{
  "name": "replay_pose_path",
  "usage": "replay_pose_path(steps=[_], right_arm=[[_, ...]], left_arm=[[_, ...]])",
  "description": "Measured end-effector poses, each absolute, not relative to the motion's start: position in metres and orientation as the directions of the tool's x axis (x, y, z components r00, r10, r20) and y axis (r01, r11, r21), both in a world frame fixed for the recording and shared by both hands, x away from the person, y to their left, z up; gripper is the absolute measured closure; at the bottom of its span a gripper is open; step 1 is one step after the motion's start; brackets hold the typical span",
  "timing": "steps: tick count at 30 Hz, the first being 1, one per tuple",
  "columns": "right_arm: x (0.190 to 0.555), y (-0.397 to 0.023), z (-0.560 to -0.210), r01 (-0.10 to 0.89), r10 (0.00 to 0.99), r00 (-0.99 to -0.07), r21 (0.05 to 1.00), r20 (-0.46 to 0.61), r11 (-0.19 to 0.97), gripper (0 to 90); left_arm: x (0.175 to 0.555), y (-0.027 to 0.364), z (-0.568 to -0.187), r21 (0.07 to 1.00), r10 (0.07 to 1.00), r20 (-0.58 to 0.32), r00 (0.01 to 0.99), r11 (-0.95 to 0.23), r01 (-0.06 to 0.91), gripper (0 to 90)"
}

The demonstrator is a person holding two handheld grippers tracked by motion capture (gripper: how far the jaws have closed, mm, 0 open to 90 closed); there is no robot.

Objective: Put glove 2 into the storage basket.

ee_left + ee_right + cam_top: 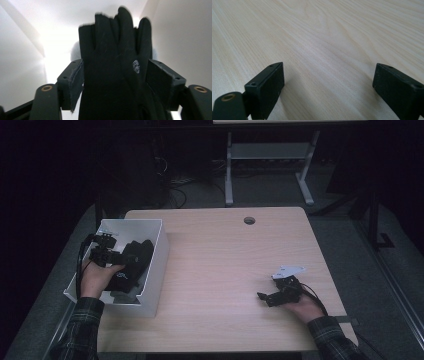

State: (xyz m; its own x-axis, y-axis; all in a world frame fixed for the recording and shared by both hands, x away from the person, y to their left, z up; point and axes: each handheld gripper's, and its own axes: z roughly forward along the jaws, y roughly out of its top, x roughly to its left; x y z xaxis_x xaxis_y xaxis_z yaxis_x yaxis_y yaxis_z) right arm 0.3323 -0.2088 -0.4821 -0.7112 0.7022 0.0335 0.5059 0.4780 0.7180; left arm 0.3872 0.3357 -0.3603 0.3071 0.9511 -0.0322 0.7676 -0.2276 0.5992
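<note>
The left claw (131, 259) is hanging open inside the white box (159, 257), a black glove (115, 70) lying between its unpressed pads. The right claw (261, 296) is resting wide open on the worktop (225, 265).

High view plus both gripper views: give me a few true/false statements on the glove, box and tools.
1. The black fabric glove lies inside the white open-topped box. True.
2. The left tool has its pads clamped tight on the glove. False: the glove sits between the jaws, but there is a visible gap at the pad on the right in the left gripper view.
3. The right tool holds a second glove. False: its jaws stand wide apart over the bare light wooden table.
4. The box sits at the table's left edge in the high view. True.
5. The right tool is inside the box. False: it rests on the table near the front right corner.
</note>
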Motion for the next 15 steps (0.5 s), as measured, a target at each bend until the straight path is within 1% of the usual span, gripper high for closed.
replay_pose_path(steps=[2, 6, 15], right_arm=[[0.332, -0.209, -0.482, 0.506, 0.702, -0.711, 0.718, 0.033, 0.478, 10.0], [0.332, -0.209, -0.482, 0.506, 0.702, -0.711, 0.718, 0.033, 0.478, 10.0], [0.332, -0.209, -0.482, 0.506, 0.703, -0.711, 0.718, 0.033, 0.478, 10.0]], left_arm=[[0.386, 0.336, -0.354, 0.612, 0.95, -0.027, 0.312, -0.231, 0.756, 27.9], [0.383, 0.332, -0.341, 0.645, 0.942, -0.026, 0.335, -0.24, 0.725, 27.0], [0.38, 0.315, -0.317, 0.698, 0.905, -0.061, 0.42, -0.262, 0.666, 21.5]])
